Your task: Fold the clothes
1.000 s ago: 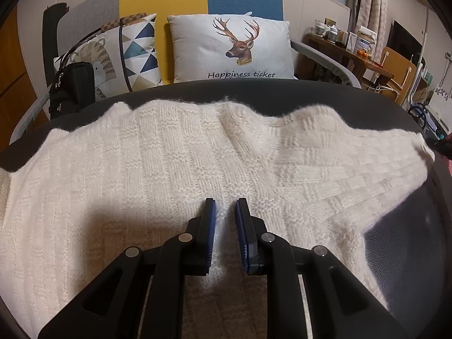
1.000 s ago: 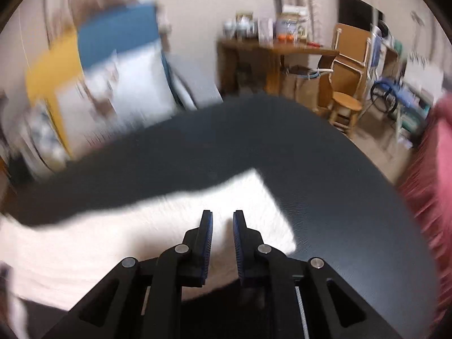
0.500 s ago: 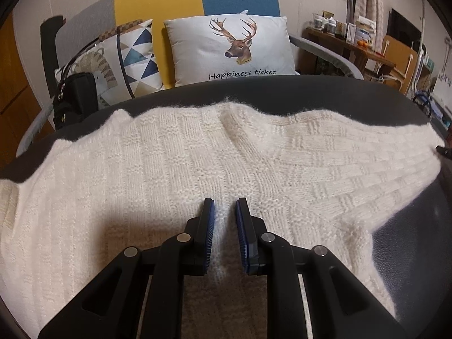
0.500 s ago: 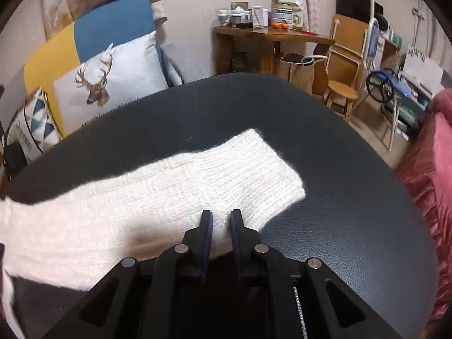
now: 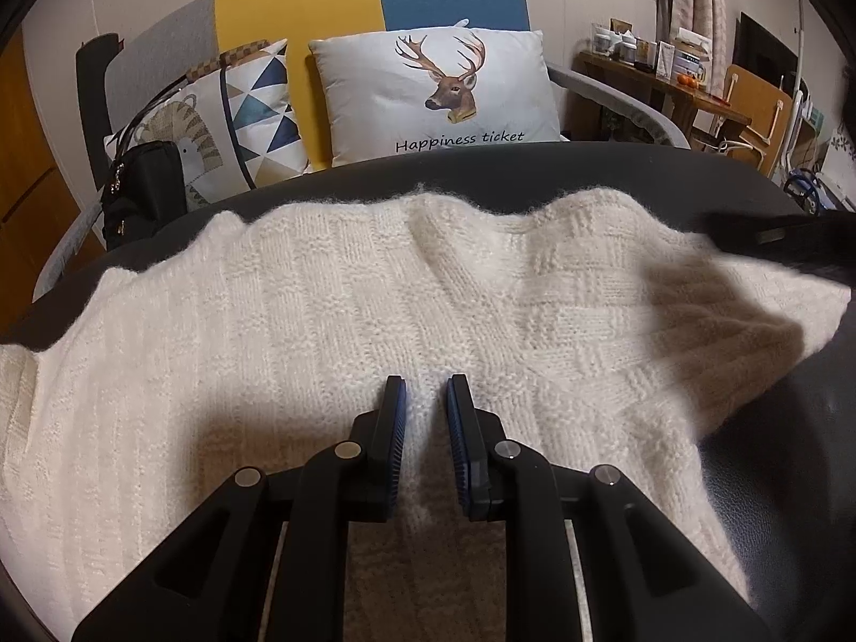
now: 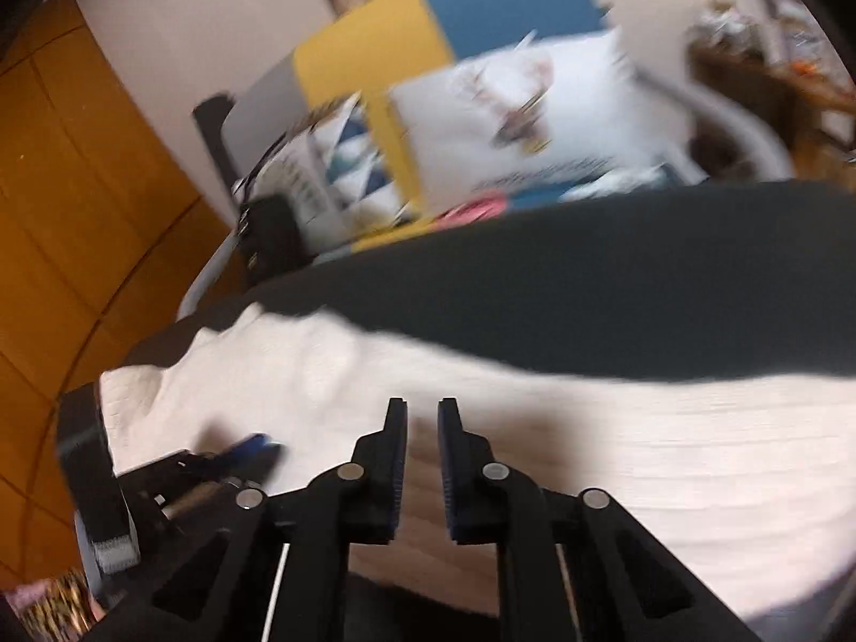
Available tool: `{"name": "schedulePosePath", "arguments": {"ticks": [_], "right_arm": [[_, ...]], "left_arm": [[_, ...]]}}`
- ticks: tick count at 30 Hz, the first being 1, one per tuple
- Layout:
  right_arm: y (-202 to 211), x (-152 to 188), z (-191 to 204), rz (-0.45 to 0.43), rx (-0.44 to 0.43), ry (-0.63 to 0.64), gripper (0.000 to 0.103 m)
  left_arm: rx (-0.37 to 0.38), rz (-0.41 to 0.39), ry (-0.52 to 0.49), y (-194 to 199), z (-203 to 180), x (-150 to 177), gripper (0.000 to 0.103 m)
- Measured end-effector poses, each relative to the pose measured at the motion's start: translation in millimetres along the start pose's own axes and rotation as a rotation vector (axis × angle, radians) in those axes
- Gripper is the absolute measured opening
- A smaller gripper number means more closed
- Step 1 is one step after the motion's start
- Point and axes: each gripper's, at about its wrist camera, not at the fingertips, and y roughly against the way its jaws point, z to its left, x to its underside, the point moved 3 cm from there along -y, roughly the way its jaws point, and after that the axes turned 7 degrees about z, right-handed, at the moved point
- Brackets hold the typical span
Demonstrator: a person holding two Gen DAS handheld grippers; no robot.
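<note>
Cushions (image 5: pixel 436 99) (handbag (image 5: pixel 142 190) alongside) flank sweater (image 5: pixel 321 321) on table (image 5: pixel 535 174).

Right claw over a white knitted sweater on a dark desk

The right claw (image 6: pixel 422 417) points down at the cream sweater (image 6: pixel 642 444), its blue-padded jaws a narrow gap apart; whether knit is pinched between them cannot be told. The sweater spreads along the desk's (image 6: pixel 615 289) near edge, and the left claw (image 6: pixel 251 449) shows at its left end. Beyond the far edge, blurred, stand a yellow-and-blue sofa (image 6: pixel 471 16), a white deer cushion (image 6: pixel 535 107) and a black bag (image 6: pixel 273 235).
</note>
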Motion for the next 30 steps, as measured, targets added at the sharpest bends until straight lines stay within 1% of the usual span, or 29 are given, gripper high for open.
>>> {"name": "schedulePosePath", "arguments": {"ticks": [1, 3, 4, 5, 7, 11, 13, 14, 15, 17, 18, 20, 22, 24, 26, 27, 28, 29, 30], "right_arm": [[-15, -1, 7, 0.023, -0.019, -0.008, 0.010], [-35, -4, 0, 0.058, -0.001, -0.036, 0.010], [-43, -6, -5, 0.065, 0.004, -0.052, 0.001], [-41, -8, -15, 0.042, -0.001, -0.077, 0.000], [-23, -13, -44, -0.013, 0.018, -0.167, 0.000], [16, -7, -100, -0.109, 0.089, -0.268, 0.000], [34, -4, -123, -0.139, 0.176, -0.298, 0.000], [42, -2, -133, -0.150, 0.213, -0.325, 0.003], [53, 0, -137, -0.170, 0.196, -0.352, 0.010], [69, 7, -132, -0.197, 0.090, -0.369, 0.010], [70, 11, -122, -0.200, 0.061, -0.346, 0.010], [67, 18, -87, -0.195, 0.012, -0.253, 0.010], [55, 26, -55, -0.169, -0.012, -0.172, 0.010], [39, 35, -40, -0.128, 0.003, -0.147, 0.010], [28, 45, -50, -0.093, 0.029, -0.187, 0.010], [28, 51, -65, -0.089, 0.033, -0.238, 0.006], [30, 56, -80, -0.093, 0.027, -0.289, 0.001], [39, 59, -95, -0.124, 0.005, -0.335, 0.001], [53, 66, -111, -0.154, 0.024, -0.373, 0.001]], "left_arm": [[0.004, 0.000, 0.003, 0, 1, 0, 0.018], [0.013, -0.001, 0.008, 0, 2, 0, 0.018], [0.020, -0.001, 0.013, -1, 3, 1, 0.018], [0.026, -0.001, 0.017, -1, 4, 1, 0.018], [0.033, -0.001, 0.022, -1, 5, 1, 0.018], [0.032, -0.003, 0.022, -1, 4, 1, 0.018], [0.031, -0.003, 0.021, -1, 4, 1, 0.018], [0.030, -0.003, 0.020, -1, 4, 1, 0.018], [0.028, -0.003, 0.019, -1, 4, 1, 0.018], [0.021, -0.004, 0.015, -1, 3, 2, 0.018], [0.016, -0.004, 0.012, -1, 2, 2, 0.018], [0.010, -0.005, 0.009, -1, 2, 1, 0.018], [0.008, -0.004, 0.008, -1, 2, 1, 0.018], [0.009, -0.004, 0.009, 0, 1, 1, 0.018], [0.012, -0.003, 0.011, 0, 2, 1, 0.018], [0.013, -0.003, 0.012, 0, 2, 1, 0.018], [0.011, -0.003, 0.011, 0, 2, 1, 0.018], [0.008, -0.003, 0.009, 0, 2, 1, 0.018], [0.004, -0.003, 0.007, 0, 1, 1, 0.018]]}}
